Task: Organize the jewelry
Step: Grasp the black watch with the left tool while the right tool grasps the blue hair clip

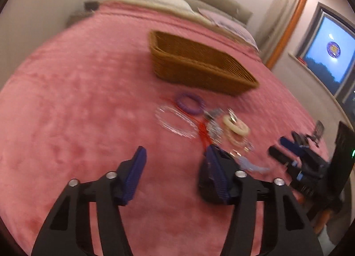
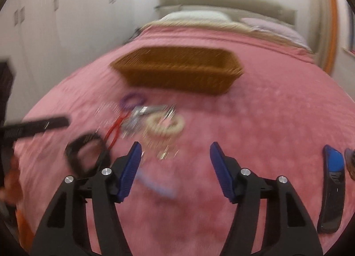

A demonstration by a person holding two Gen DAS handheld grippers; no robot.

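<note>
A pile of jewelry lies on the pink bedspread in front of a brown wicker basket (image 1: 195,65) (image 2: 177,71). It holds a purple bracelet (image 1: 190,103) (image 2: 133,99), a clear beaded bracelet (image 1: 175,121), a cream bracelet (image 1: 236,125) (image 2: 166,125), a red cord (image 1: 203,131) (image 2: 114,129) and silver pieces (image 1: 214,123). A pale blue piece (image 1: 253,166) (image 2: 155,185) lies nearest. My left gripper (image 1: 175,160) is open and empty, just short of the pile. My right gripper (image 2: 175,156) is open and empty, also just short of the pile.
The pink bedspread (image 1: 77,111) spreads wide to the left. Pillows (image 1: 155,0) lie at the headboard. The other gripper (image 1: 299,156) shows at the right in the left wrist view. A black and blue device (image 2: 332,189) lies right of my right gripper. A window (image 1: 328,56) is at the right.
</note>
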